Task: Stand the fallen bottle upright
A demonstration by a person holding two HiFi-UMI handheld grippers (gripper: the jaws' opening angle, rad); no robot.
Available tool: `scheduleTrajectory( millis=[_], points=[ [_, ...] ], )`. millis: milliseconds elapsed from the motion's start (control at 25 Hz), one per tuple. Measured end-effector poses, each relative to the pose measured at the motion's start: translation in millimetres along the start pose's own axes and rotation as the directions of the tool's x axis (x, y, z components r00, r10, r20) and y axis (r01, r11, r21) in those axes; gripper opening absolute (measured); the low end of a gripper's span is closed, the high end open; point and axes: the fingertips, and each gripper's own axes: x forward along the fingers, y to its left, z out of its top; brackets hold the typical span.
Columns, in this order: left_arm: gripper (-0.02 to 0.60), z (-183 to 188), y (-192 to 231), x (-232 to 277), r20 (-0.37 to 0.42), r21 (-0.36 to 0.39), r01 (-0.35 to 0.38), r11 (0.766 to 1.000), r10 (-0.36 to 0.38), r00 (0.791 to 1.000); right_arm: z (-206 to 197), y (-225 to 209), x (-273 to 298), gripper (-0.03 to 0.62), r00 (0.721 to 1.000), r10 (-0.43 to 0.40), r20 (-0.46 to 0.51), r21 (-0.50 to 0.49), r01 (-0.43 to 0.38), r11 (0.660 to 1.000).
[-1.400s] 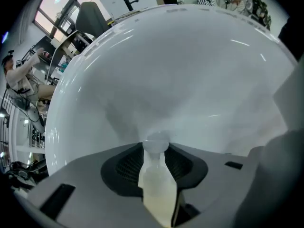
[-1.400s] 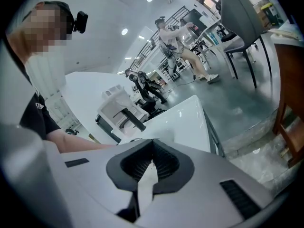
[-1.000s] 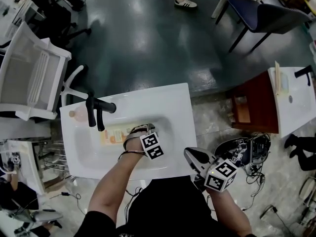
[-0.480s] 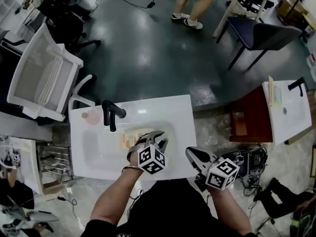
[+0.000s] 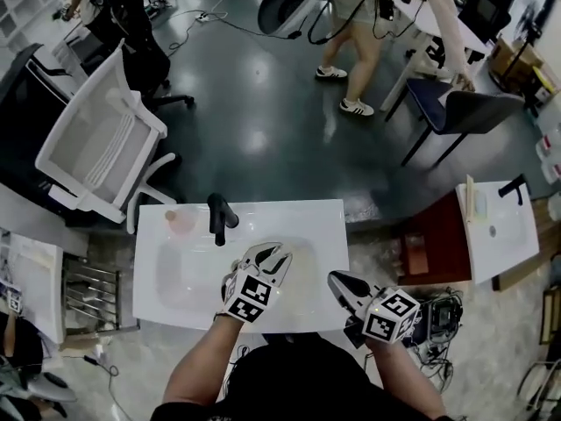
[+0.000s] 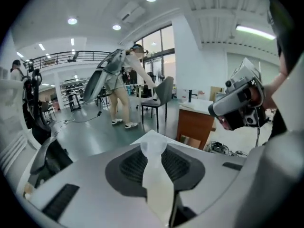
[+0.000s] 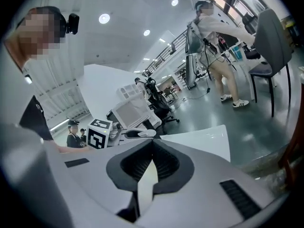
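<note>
Left claw [image 5: 273, 254] grips the bottle [image 6: 154, 175] over the sink [image 5: 326, 235].

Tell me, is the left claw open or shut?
Shut on the bottle: the left claw pinches its pale end between the pads, which have just closed a little further.

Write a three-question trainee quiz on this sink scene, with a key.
1. What do the left gripper's fingers hold? A) bottle B) sponge C) nothing
2. True or false: the right gripper holds something too.
3. Fill in: the faucet on the sink is coloured ____.
Key: 1 A, the fingers having just closed a little tighter on it; 2 false, it is shut and empty; 3 black.
</note>
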Motion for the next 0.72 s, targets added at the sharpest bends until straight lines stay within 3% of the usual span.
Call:
scheduleTrajectory(
  millis=[280, 520, 720],
  points=[
    [0.101, 0, 23, -31, 0.112, -0.154, -0.010, 0.988, 0.028, 0.993, 5, 21, 7, 0.014, 1.000, 0.000, -0.016, -0.040, 0.000, 0.999],
    [0.103, -8, 32, -46, 0.180, -0.177, -0.036, 0.984, 0.068, 0.981, 2, 28, 8, 0.014, 1.000, 0.003, -0.018, -0.052, -0.004, 0.999],
    [0.117, -26, 46, -51, 0.149, -0.191, -0.092, 0.977, 0.122, 0.981, -9, 28, 15, 0.014, 1.000, -0.003, -0.025, -0.039, 0.002, 0.999]
  ],
)
